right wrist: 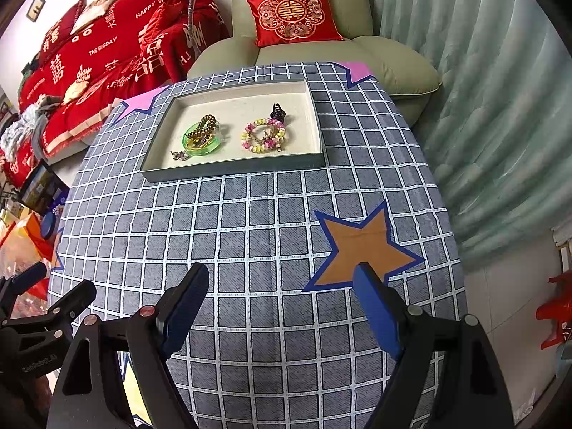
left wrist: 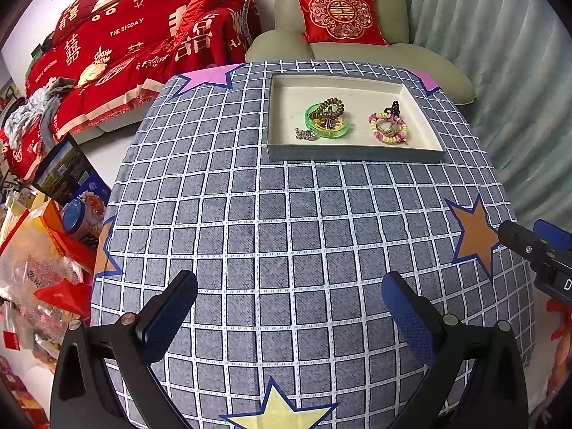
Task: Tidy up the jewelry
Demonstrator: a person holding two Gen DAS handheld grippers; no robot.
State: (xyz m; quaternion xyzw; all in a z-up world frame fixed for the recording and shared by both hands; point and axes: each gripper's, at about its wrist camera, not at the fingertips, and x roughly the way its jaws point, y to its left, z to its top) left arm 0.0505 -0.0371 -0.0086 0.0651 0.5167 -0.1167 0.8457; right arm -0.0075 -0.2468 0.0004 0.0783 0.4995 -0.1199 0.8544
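Observation:
A shallow grey tray (left wrist: 354, 155) (right wrist: 232, 171) with a cream floor sits at the far side of the checked tablecloth. Inside lie a green bangle (left wrist: 327, 133) (right wrist: 205, 148) with a brown coil hair tie (left wrist: 329, 105) (right wrist: 205, 123) over it, a small silver piece (left wrist: 305, 134) (right wrist: 178, 156), a pink and yellow bead bracelet (left wrist: 388, 128) (right wrist: 264, 136) and a black hair claw (left wrist: 392, 107) (right wrist: 278, 111). My left gripper (left wrist: 289, 286) and right gripper (right wrist: 282, 279) both hover open over the cloth near the front, well short of the tray, nothing between their fingers.
The tablecloth (left wrist: 286, 214) carries star patches, an orange star (right wrist: 364, 246) lying by my right gripper. Behind the table stand a pale green armchair (left wrist: 357, 35) with a red cushion and a sofa under a red blanket (left wrist: 143, 35). Bags and boxes (left wrist: 53, 232) crowd the floor at left.

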